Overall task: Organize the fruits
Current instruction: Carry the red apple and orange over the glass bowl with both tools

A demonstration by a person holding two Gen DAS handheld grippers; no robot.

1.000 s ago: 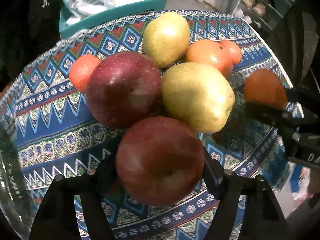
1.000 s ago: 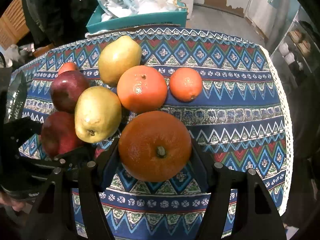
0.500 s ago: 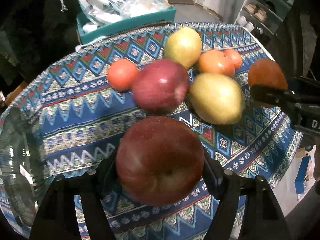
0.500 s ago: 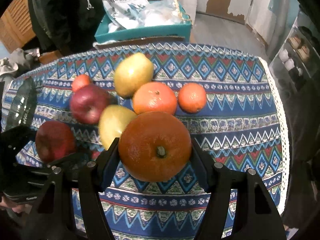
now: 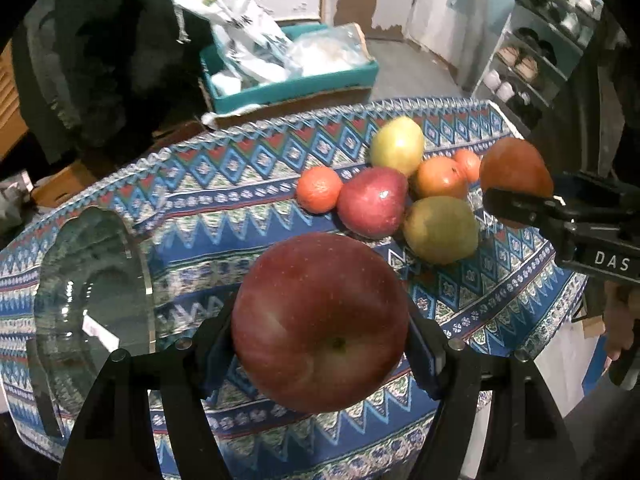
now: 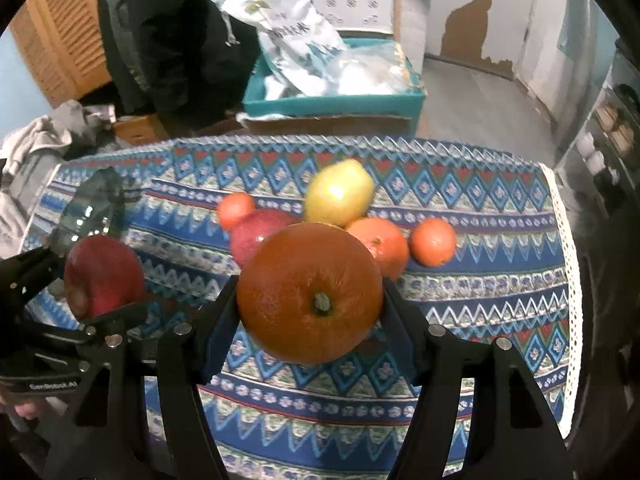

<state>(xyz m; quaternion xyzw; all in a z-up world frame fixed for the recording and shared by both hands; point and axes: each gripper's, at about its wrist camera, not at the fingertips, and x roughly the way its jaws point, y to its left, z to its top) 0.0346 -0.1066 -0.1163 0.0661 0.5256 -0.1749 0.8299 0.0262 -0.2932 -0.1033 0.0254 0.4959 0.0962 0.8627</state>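
Observation:
My left gripper is shut on a big red apple, held above the patterned tablecloth. My right gripper is shut on a large orange, also off the table. The held orange and the right gripper show at the right edge of the left wrist view. The held apple shows at the left of the right wrist view. On the cloth lie a second red apple, two yellow-green pears, an orange and two small mandarins.
A clear glass plate rests on the table's left part, also seen as the glass plate in the right wrist view. Behind the table stands a teal box full of plastic bags. A shoe rack is at the far right.
Both grippers have risen and pulled back with their fruit; the fruit pile on the cloth looks smaller and farther away. The glass plate has come into the left wrist view.

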